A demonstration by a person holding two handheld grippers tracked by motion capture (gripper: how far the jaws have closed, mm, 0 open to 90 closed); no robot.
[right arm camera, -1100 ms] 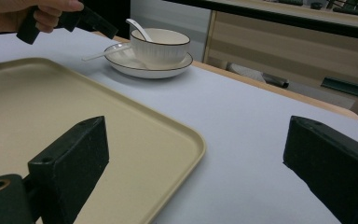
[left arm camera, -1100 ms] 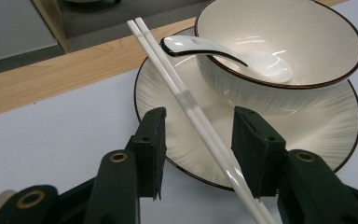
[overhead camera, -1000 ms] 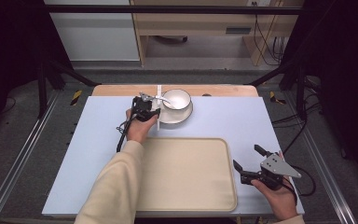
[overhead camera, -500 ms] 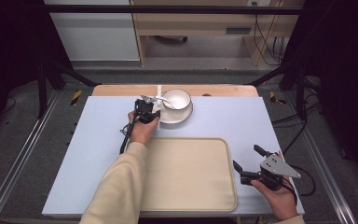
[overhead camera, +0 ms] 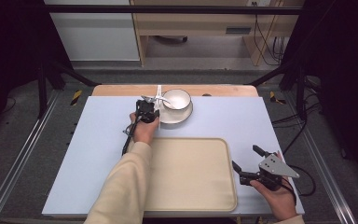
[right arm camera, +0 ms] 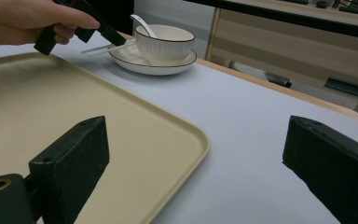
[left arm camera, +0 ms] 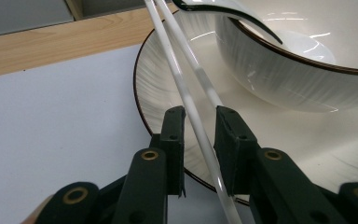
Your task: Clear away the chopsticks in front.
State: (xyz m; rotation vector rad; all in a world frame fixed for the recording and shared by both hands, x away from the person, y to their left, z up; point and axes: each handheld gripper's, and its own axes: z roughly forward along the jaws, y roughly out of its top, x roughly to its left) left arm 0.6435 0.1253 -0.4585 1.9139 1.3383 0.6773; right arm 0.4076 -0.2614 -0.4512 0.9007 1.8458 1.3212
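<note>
The left tongs (left arm camera: 199, 122) have just been closing around 2 white chopsticks (left arm camera: 191, 100), pads not yet pressing; right tongs (right arm camera: 205, 163) stay open.

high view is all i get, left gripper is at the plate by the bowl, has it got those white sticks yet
observer: not yet. In the left gripper view one chopstick runs between the jaws of the left gripper with a gap on each side. The jaws have just been closing.
operator: both sticks in there
observer: no, only that one. The second chopstick runs up against the tip of one jaw instead of entering the gap.
operator: are they flat on the table
observer: no. In the right gripper view they rest on the rim of the plate, with their near ends sticking out over the table.
</note>
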